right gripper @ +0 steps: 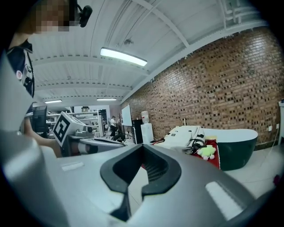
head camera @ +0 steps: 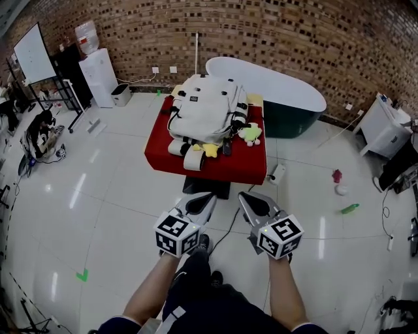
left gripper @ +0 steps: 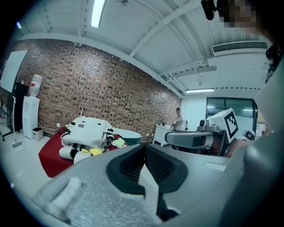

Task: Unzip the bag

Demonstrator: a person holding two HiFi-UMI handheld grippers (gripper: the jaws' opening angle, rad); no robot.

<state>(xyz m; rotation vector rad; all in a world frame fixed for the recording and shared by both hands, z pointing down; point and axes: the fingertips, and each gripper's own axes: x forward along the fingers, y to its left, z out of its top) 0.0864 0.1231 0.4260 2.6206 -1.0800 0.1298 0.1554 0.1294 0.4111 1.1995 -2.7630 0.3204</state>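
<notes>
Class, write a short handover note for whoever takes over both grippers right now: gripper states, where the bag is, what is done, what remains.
Left gripper: shut, empty, held short of the red table.
Right gripper: shut, empty, beside it.
Bag: white backpack lying on the table, soft toys at its near side.
Done: nothing; bag untouched.
Left: approach, find the zip pull, unzip.

Bright, even indoor light. In the head view, the glossy white floor (head camera: 98, 196) carries pale streaks of glare at left and lower right, and shadows are soft. All three views bend strongly at the edges, and both gripper views have dark rounded corners. A ceiling tube light (left gripper: 96, 12) glows at upper left of the left gripper view, and a light strip (right gripper: 123, 56) glows at upper centre of the right gripper view. The near foreground is soft, while the brick wall (left gripper: 88, 84) is fairly sharp.
</notes>
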